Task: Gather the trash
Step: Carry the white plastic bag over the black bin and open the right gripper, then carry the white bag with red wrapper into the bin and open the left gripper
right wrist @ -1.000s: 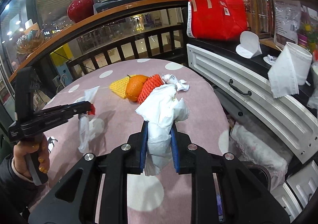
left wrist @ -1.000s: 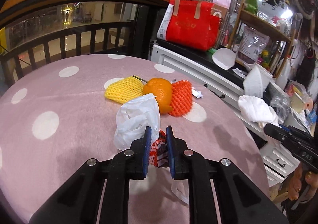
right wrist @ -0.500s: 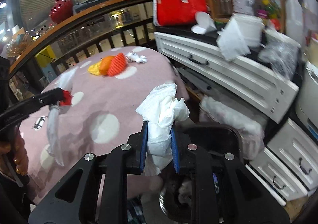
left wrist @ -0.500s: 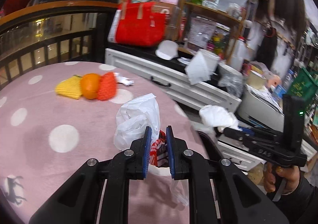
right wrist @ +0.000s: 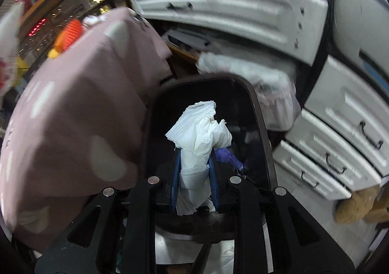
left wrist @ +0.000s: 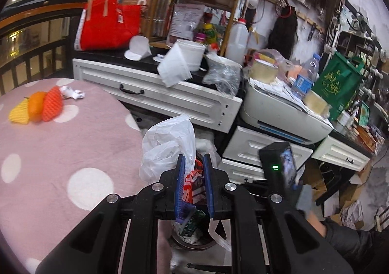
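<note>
My left gripper (left wrist: 194, 164) is shut on a clear plastic bag (left wrist: 167, 145) with a red-and-white wrapper (left wrist: 194, 184), held past the table's edge above a bin (left wrist: 192, 240) with trash in it. My right gripper (right wrist: 194, 152) is shut on a crumpled white tissue (right wrist: 201, 133) and holds it over the dark open bin (right wrist: 257, 113) beside the pink table (right wrist: 73, 113). The right gripper's body (left wrist: 279, 162) shows in the left wrist view, low at the right.
On the pink polka-dot table (left wrist: 48, 152) lie an orange (left wrist: 35, 108), yellow and orange foam nets (left wrist: 52, 106) and a crumpled paper (left wrist: 71, 92). White drawer cabinets (left wrist: 170, 96) with clutter, a printer (left wrist: 279, 113) and a red bag (left wrist: 109, 23) stand behind.
Both grippers have swung right, off the table. The right one has tipped down over the bin with the tissue. The left one now hangs over the bin with the bag.
</note>
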Tool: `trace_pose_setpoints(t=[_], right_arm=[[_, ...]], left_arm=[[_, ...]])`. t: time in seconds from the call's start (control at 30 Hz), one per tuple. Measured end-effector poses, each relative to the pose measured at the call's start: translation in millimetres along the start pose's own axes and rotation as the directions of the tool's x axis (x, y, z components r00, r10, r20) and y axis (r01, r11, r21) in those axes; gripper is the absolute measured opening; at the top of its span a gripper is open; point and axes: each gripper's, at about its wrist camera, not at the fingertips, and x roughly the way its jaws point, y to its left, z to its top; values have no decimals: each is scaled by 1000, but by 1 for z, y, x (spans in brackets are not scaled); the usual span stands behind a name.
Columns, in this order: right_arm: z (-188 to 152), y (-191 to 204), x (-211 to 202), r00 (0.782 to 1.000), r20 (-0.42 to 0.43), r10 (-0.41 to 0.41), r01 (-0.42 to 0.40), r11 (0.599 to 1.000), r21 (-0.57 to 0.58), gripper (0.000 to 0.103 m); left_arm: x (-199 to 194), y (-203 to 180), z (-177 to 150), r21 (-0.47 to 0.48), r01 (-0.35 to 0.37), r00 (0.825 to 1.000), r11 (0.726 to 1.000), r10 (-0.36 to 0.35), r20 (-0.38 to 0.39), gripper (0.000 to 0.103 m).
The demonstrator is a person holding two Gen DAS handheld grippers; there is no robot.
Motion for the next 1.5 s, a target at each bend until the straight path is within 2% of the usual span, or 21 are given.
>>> trace_pose_setpoints(t=[0.03,0.1,0.17,0.23,0.4,0.47,0.63,0.93,1.27,1.37,1.4,1.5], right_arm=[[-3,-3,11,1000,-20,-2,2,1000,10,23],[-8,-7,26,999,-48,-5,6,999,31,32],[-14,-13,39,998,-69,-1,5,998,58,52],[-18,-16,42,998,-67,-15,20,997,72,57],[-17,-33,20,997,-17,-77,78,993,87,58],[-16,-41,5,994,12,-107,105,990,96,63],[-18,-72,-28,982,64,-176,164,973,162,64],[-22,-102,-64,968,115,-225,191,950,249,64],[-24,-100,-65,969,125,-212,175,951,253,64],[-24,-98,-65,969,129,-209,172,952,252,64],[-24,-98,-66,969,130,-210,173,952,252,64],[-24,-100,-68,968,133,-212,174,952,253,64]], left_arm=[[3,-3,-3,5,1,1000,1000,-1,-9,15],[13,-9,-8,13,4,999,1000,-4,-33,15],[25,-14,-13,20,8,998,1000,-7,-60,15],[34,-19,-18,30,6,997,1000,-3,-81,15],[57,-26,-30,47,5,990,999,2,-138,15],[66,-28,-33,55,3,988,999,6,-156,15],[91,-38,-43,75,5,978,997,11,-210,15],[135,-52,-62,116,8,954,993,28,-299,15],[168,-45,-72,113,-27,931,993,66,-360,15],[170,-45,-74,113,-29,930,993,69,-362,23],[171,-45,-73,114,-29,930,993,68,-361,29],[169,-45,-73,117,-33,935,993,72,-347,57]])
